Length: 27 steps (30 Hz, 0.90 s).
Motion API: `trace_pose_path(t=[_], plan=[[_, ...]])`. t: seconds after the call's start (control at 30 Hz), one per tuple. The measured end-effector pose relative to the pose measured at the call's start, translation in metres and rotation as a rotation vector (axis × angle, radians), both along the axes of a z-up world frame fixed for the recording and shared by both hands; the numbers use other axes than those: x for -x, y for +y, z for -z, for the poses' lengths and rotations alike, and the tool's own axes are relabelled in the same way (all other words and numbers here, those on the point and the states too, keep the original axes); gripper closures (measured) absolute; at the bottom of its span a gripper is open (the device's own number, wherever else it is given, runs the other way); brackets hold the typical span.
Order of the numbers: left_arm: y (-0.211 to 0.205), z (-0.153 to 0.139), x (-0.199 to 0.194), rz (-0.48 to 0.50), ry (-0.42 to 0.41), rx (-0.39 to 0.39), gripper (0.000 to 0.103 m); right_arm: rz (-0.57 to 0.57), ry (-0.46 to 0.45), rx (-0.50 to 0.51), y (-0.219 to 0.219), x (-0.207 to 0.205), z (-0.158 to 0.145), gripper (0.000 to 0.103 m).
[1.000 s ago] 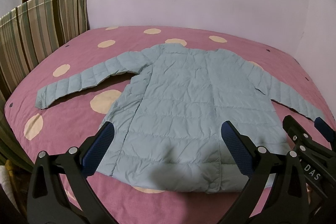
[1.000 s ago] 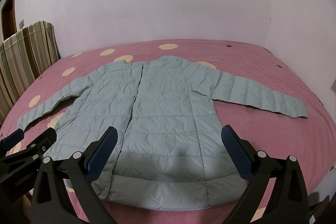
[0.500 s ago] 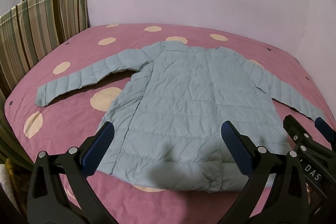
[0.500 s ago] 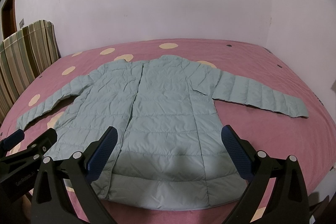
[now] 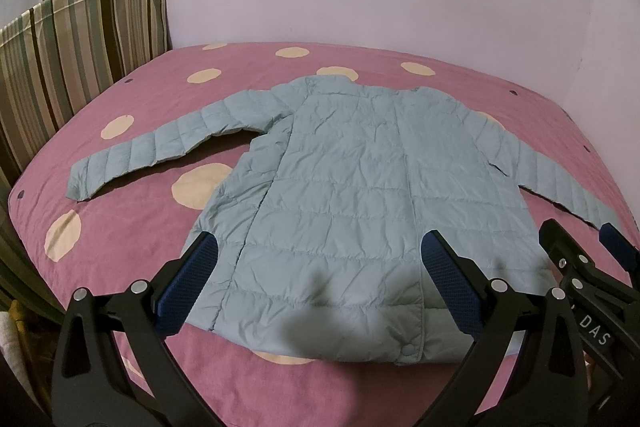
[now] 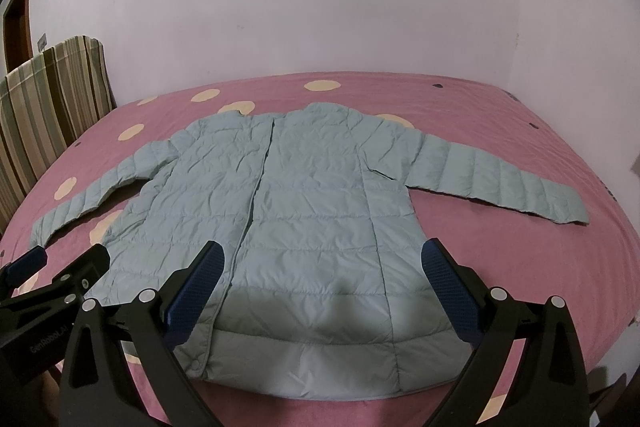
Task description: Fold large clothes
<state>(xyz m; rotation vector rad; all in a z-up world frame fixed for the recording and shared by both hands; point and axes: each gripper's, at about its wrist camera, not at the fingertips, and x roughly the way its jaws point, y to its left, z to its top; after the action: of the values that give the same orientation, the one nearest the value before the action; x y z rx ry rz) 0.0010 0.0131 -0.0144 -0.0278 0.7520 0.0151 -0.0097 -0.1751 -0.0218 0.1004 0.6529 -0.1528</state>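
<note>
Leftmost, a striped cushion (image 5: 80, 59) leans at the bed's left edge, clear of the work. Bed (image 5: 132, 227) has a pink cover with cream dots. Pale blue quilted jacket (image 5: 360, 207) lies flat across the middle of the bed, collar toward the far edge, hem at the near edge, both sleeves spread out to the sides.

Left sleeve (image 5: 160, 151) runs toward the bed's left edge. Left gripper (image 5: 324, 279) hovers over the hem, jaws wide apart, holding nothing. Right gripper (image 6: 324, 279) likewise hangs over the hem, jaws spread, empty. Right sleeve (image 6: 500, 187) reaches toward the bed's right edge.

Handling, judged: light, soft, puffy fill; shell looks slick, so a pinch may slide and folds may spring back. Best holds seem the cuff ends or shoulder seams, taking both layers; 2 grippers, 1 per side. Snap button (image 5: 408, 339) near the hem is hard; avoid pinching on it.

Nothing lies on the jacket. Each gripper shows in the other's view, close beside; crossing paths is the main risk.
</note>
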Motion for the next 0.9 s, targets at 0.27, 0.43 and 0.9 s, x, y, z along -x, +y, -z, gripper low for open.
trace_pose_path(t=[0.27, 0.43, 0.9], plan=[[0.000, 0.002, 0.000, 0.000, 0.003, 0.002, 0.002, -0.002, 0.002, 0.000, 0.000, 0.000, 0.001, 0.005], [0.001, 0.005, -0.004, -0.002, 0.013, 0.009, 0.002, -0.002, 0.008, -0.002, -0.001, -0.001, 0.004, 0.005], [0.029, 0.032, -0.040, -0.050, 0.096, 0.072, 0.002, 0.001, 0.052, -0.080, -0.037, -0.026, 0.018, 0.005]])
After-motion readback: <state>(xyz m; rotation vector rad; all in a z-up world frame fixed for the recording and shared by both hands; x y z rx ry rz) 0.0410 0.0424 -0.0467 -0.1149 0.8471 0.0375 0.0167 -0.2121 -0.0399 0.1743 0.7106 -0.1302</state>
